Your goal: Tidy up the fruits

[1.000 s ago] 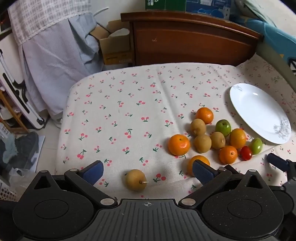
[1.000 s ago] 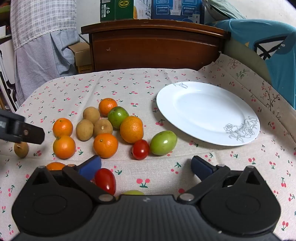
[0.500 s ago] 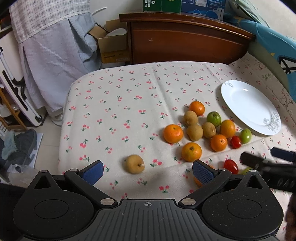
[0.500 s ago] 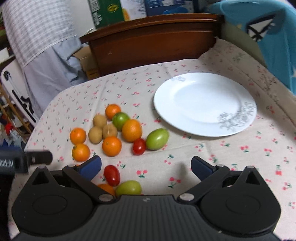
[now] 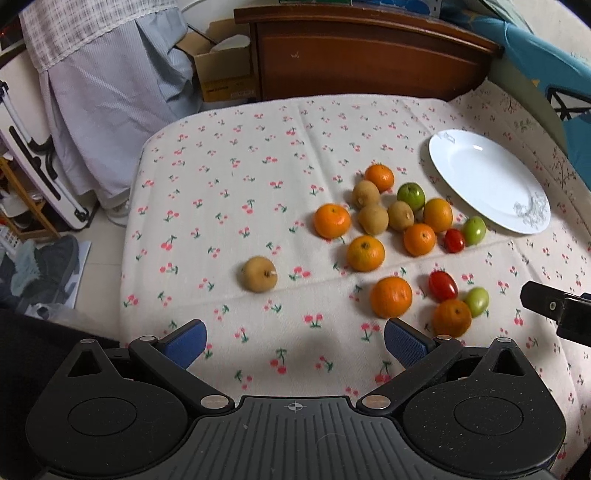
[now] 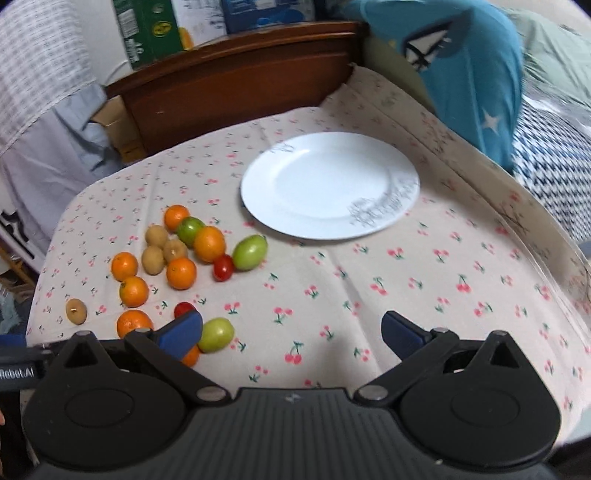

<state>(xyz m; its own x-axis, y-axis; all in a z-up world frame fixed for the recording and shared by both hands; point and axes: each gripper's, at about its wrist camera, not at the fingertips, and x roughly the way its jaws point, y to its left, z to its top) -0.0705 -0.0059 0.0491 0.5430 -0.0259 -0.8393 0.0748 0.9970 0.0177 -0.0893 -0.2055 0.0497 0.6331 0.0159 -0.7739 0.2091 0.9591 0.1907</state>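
**Both claws wide, nothing held**

Left claw [image 5: 293,341] spread wide above the cherry-print cloth [image 5: 236,177], empty. Fruit cluster [image 5: 391,218] sits ahead and right of it; lone brown fruit [image 5: 259,274] ahead-left. Right claw [image 6: 291,330] also wide, empty; white plate [image 6: 328,184] straight ahead, bare, green fruit [image 6: 216,335] just beside its left finger.

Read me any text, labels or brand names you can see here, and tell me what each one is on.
"RobotAI", first letter cut off by the frame edge: white print on the left gripper's black body, seen at the right wrist view's left edge.
Green carton behind the headboard: a logo and print, too blurred to read.
Blue box beside it: print too blurred to read.
Cardboard box: label too small to read.
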